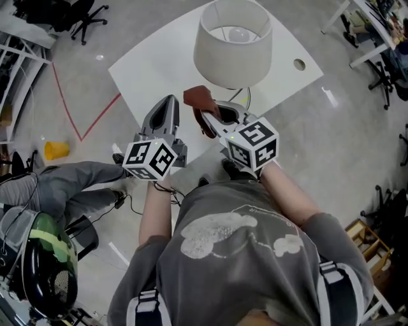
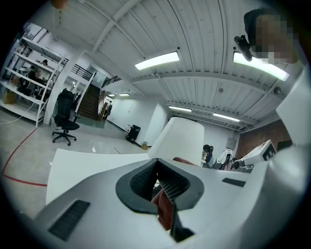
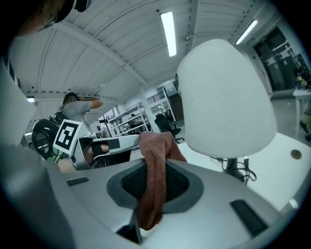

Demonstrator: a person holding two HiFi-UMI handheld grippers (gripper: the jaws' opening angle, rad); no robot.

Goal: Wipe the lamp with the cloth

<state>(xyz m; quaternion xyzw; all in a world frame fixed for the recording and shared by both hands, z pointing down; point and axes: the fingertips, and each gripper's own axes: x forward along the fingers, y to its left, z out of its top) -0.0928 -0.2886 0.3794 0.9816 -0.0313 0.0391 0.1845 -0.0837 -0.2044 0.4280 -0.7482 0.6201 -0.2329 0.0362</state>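
Grey polished floor runs all round a white table [image 1: 159, 63], with a red line [image 1: 95, 118] taped across it and a yellow cup [image 1: 56, 150] off to my left. Office chairs [image 1: 89, 19] stand at the far edge of the room. On the table stands the lamp [image 1: 233, 48], upright, with its pale shade towards me; a round hole [image 1: 299, 64] sits in the tabletop to its right.

From the right gripper view I read the right gripper [image 1: 205, 118] as clamped on the cloth [image 1: 201, 99]. The rust-brown fabric is pinched between the dark pads, bunched above the jaws and hanging down below them. The cloth sits just beside the lower rim of the shade, on its left in that view; I cannot tell whether it touches. The lamp's stem [image 3: 233, 165] and a cable [image 3: 245, 168] show under the shade.

The left gripper [image 1: 169, 102] is raised next to the right one, apart from the lamp, and points towards the table. Its jaws stand together at the tips with nothing gripped. A reddish patch shows low in the slot between them, and I cannot make out what it is
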